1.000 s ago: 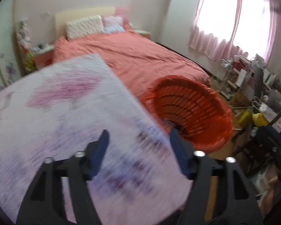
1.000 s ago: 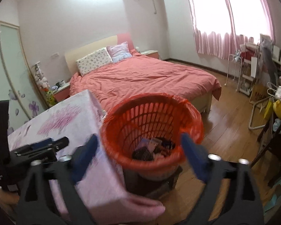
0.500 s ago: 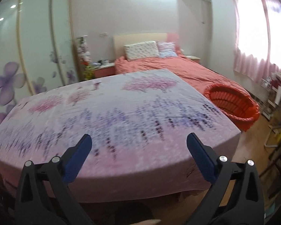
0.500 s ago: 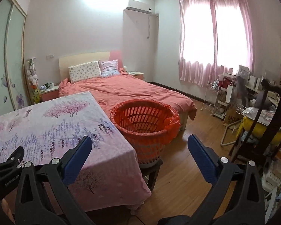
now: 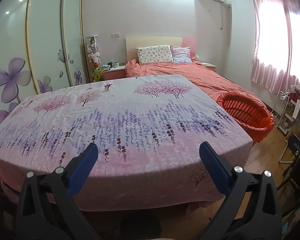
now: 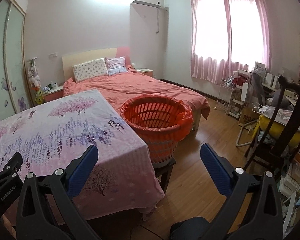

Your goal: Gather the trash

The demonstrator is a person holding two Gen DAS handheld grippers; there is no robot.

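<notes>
Fingers on both my grippers stand wide apart, nothing between them: left gripper over the near edge of the flowered tablecloth, right gripper over the cloth's right corner and the wooden floor. Jaws on both have just been opening. A second ago both views sat close above the orange basket; I now see it from farther back, at the table's right edge, on a dark stool, lined with an orange bag. Earlier, wrappers and scraps showed in its bottom; from this angle I cannot see the contents. Red bed lies beyond.
</notes>
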